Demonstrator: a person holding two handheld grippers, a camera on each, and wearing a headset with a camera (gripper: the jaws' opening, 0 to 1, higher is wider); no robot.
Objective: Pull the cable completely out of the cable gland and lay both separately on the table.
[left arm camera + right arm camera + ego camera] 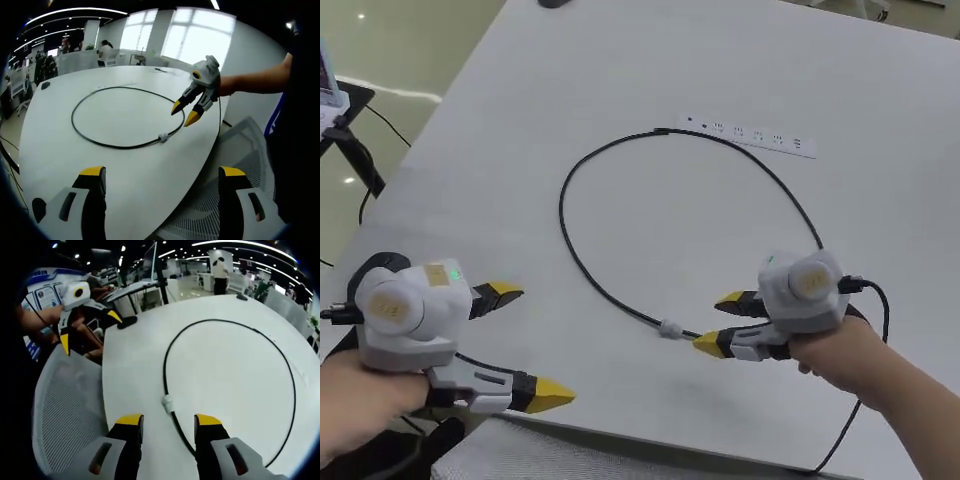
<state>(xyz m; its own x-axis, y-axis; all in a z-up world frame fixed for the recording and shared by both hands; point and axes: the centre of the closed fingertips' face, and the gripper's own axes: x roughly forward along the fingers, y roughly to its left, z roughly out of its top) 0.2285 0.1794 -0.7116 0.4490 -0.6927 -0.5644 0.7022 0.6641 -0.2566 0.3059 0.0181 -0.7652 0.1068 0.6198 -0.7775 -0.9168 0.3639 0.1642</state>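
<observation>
A black cable (pixel 563 200) lies in a wide loop on the white table (pixel 620 60). A small pale cable gland (pixel 670 328) sits on the cable at the loop's near side. My right gripper (pixel 715 322) is open just right of the gland, its yellow tips pointing at it. In the right gripper view the gland (pixel 166 402) lies just ahead of the open right gripper (pixel 168 420), and the cable (pixel 165 360) runs back between its jaws. My left gripper (pixel 540 345) is open at the table's near left edge, holding nothing. From the left gripper (pixel 161 172), the gland (pixel 162 137) lies farther out.
A white power strip (pixel 745 135) lies at the far side where the loop begins. A grey mesh chair back (pixel 520 455) sits below the table's near edge. A black camera lead (pixel 880 300) trails from the right gripper.
</observation>
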